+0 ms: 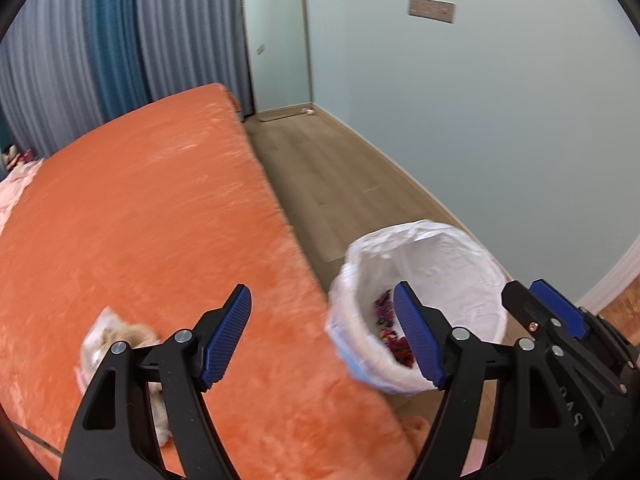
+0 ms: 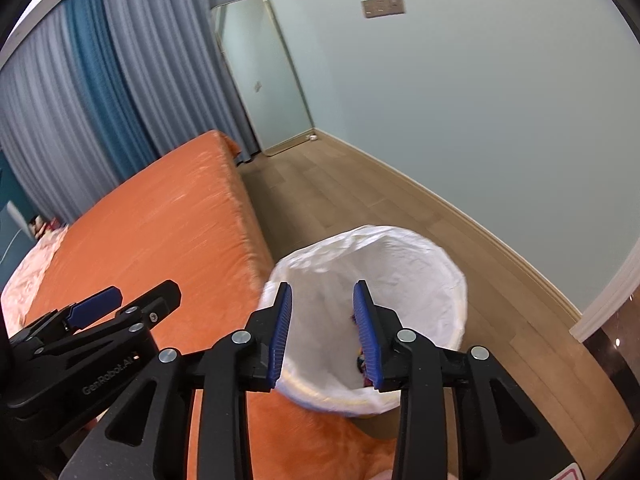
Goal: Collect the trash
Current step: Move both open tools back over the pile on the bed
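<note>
A crumpled pale wrapper [image 1: 108,340] lies on the orange bed cover [image 1: 152,208], just left of my left gripper's left finger and partly hidden behind it. My left gripper [image 1: 322,292] is open wide over the bed's edge with nothing between its pads. A bin with a white liner [image 1: 440,256] stands on the floor against the bed, with reddish-purple scraps [image 1: 386,308] at its bottom. My right gripper [image 2: 322,286] hangs above the bin [image 2: 400,264], open by a narrow gap, nothing between its pads. The two grippers are side by side.
Wooden floor [image 2: 360,200] runs between the bed and a pale wall [image 2: 480,120]. A tall mirror [image 2: 260,80] leans in the far corner beside grey and blue curtains [image 2: 100,100]. Pink bedding [image 1: 12,196] lies at the bed's far left.
</note>
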### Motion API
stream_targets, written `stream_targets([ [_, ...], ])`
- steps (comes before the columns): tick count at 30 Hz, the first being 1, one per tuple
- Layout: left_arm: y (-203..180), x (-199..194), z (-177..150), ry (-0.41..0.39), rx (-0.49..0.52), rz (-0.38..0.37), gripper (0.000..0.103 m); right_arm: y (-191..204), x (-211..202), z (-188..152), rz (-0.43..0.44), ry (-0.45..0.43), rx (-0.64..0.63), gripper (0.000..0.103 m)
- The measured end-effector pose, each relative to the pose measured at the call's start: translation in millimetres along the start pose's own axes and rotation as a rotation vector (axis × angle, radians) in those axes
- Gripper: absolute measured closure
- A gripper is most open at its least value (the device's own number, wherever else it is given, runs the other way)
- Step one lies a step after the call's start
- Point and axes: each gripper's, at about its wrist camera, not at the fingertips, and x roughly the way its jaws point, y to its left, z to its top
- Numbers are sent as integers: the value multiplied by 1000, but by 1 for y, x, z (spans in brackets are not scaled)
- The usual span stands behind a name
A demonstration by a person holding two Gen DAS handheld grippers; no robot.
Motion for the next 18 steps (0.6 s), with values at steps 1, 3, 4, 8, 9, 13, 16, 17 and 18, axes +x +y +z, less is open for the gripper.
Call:
stream_targets([
  [1,5,-2,-3,3,-10,11,33,7,-2,-2,12,4,-13,69],
  [3,18,-8,-10,15,-40,36,33,22,-5,-7,35,14,-40,66],
  [4,25,-11,-13,19,-53,45,33,31,-8,-11,46,18,-58,64],
  [8,56,-22,-29,42,-121,88,33,59,-14,-23,82,39,-110,63],
  [9,63,-24,-33,44,-131,99,33,65,-15,-25,91,44,-121,62],
  [13,95,-35,-46,48,-196,145,33,95,-17,-37,124,67,-172,62],
  [16,118,-42,-56,51,-232,172,33,117,-19,-46,146,79,-213,60],
  [17,125,-44,-59,52,-246,180,33,125,-20,-49,153,81,-226,58],
  [18,134,-47,-64,53,-262,189,33,133,-21,-52,161,81,-238,53],
])
